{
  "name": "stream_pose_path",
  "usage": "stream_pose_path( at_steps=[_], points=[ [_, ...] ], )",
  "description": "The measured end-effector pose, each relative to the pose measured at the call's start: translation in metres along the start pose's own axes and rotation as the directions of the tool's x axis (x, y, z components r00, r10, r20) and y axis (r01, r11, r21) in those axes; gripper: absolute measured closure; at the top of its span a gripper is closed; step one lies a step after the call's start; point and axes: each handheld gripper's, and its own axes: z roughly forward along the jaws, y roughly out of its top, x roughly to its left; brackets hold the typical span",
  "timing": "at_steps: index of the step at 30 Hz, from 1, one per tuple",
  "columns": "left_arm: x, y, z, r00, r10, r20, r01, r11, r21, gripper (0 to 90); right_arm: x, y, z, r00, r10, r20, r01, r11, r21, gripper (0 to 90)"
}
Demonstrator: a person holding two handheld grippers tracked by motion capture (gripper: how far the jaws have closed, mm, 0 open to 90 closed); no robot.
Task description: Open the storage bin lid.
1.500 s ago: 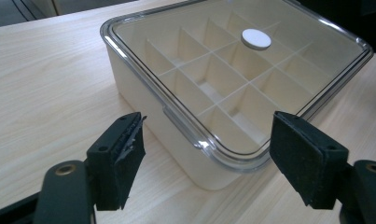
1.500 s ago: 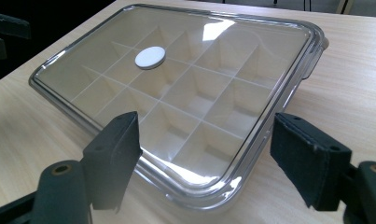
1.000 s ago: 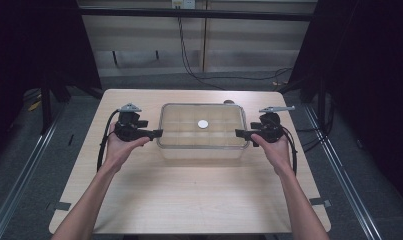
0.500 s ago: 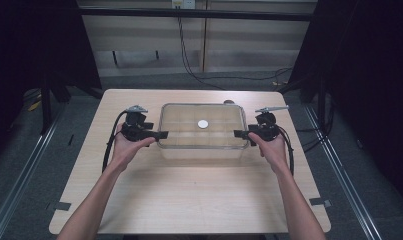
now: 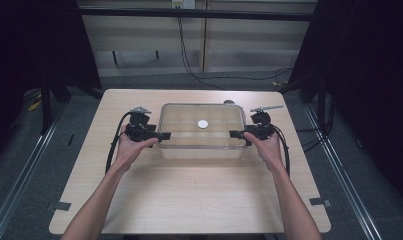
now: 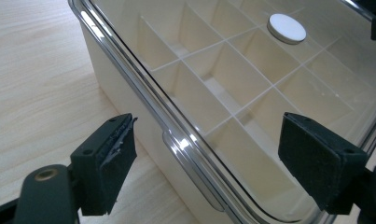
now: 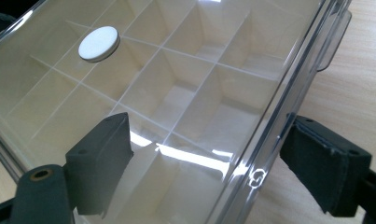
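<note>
A clear plastic box [image 5: 201, 149] with a grid of empty compartments stands mid-table under a clear lid. A white round disc [image 5: 203, 123] sits at the lid's centre. My left gripper [image 5: 164, 136] is at the box's left end and stands open. In the left gripper view the lid's rim [image 6: 176, 135] runs between the pads, one jaw over the table, the other over the lid. My right gripper [image 5: 235, 134] is at the right end. Its jaws have just been opening and now straddle the lid's rim [image 7: 265, 126] without pressing it. The disc [image 7: 98, 43] lies beyond them.
The box rests on a light wooden table [image 5: 189, 200], with bare wood in front of it and at both sides. A small dark object [image 5: 229, 102] sits just behind the box. Cables [image 5: 111, 150] trail from both grippers. Dark floor and rails surround the table.
Both grippers have moved inward and slightly down toward the box's ends. Their jaws now reach over the lid's left and right rims.
</note>
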Motion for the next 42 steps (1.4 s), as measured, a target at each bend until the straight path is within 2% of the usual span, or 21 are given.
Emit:
stream_pose_path(
  at_steps=[1, 3, 6, 8, 11, 15, 23, 26, 29, 33, 39, 42],
  points=[
    [0.000, 0.000, 0.001, 0.9999, -0.012, -0.002, 0.012, 0.9999, -0.007, 18.2, 0.000, 0.000, 0.001, 1.0000, 0.000, 0.001, 0.000, 1.000, -0.003, 16.5],
    [0.002, 0.001, 0.002, 1.0000, -0.003, 0.006, 0.003, 1.0000, 0.001, 18.2, 0.000, 0.001, 0.002, 1.0000, 0.002, 0.003, -0.002, 1.000, -0.008, 15.4],
    [0.002, 0.001, 0.004, 0.9998, -0.014, 0.014, 0.014, 0.9999, -0.007, 18.1, 0.001, 0.002, 0.005, 0.9999, 0.008, 0.007, -0.008, 1.000, -0.005, 14.3],
    [0.001, 0.002, 0.006, 0.9996, -0.005, 0.029, 0.005, 1.0000, 0.001, 17.9, 0.000, 0.002, 0.006, 0.9999, 0.010, 0.004, -0.010, 1.000, -0.008, 14.2],
    [-0.003, 0.002, 0.007, 0.9998, 0.004, 0.022, -0.004, 1.0000, 0.005, 15.9, -0.001, 0.002, 0.008, 0.9998, 0.018, -0.009, -0.018, 1.000, -0.011, 14.1],
    [-0.001, 0.002, 0.011, 0.9990, -0.015, 0.041, 0.015, 0.9999, -0.001, 16.1, -0.001, 0.002, 0.008, 0.9998, 0.018, -0.005, -0.018, 1.000, -0.015, 13.9],
    [-0.001, 0.003, 0.013, 0.9984, -0.037, 0.043, 0.037, 0.9993, 0.002, 15.1, -0.001, 0.004, 0.012, 0.9995, 0.031, -0.010, -0.031, 0.999, -0.010, 12.0],
    [0.000, 0.004, 0.013, 0.9984, -0.038, 0.040, 0.038, 0.9993, 0.004, 15.6, -0.001, 0.005, 0.012, 0.9995, 0.032, -0.002, -0.032, 0.999, -0.009, 13.8],
    [-0.002, 0.004, 0.013, 0.9979, -0.056, 0.033, 0.056, 0.9984, 0.000, 16.6, -0.001, 0.004, 0.011, 0.9995, 0.031, 0.011, -0.030, 0.999, -0.024, 15.1],
    [-0.001, 0.003, 0.013, 0.9978, -0.053, 0.039, 0.053, 0.9986, 0.000, 17.1, -0.001, 0.005, 0.007, 0.9984, 0.014, 0.055, -0.011, 0.999, -0.046, 20.7],
    [0.002, 0.000, 0.011, 0.9968, -0.064, 0.047, 0.065, 0.9976, -0.025, 21.3, -0.002, 0.003, 0.005, 0.9985, 0.019, 0.052, -0.015, 0.998, -0.062, 22.3],
    [0.002, 0.000, 0.010, 0.9972, -0.061, 0.044, 0.062, 0.9977, -0.026, 21.6, -0.004, 0.001, 0.005, 0.9993, 0.032, 0.021, -0.030, 0.997, -0.071, 21.1]
  ],
)
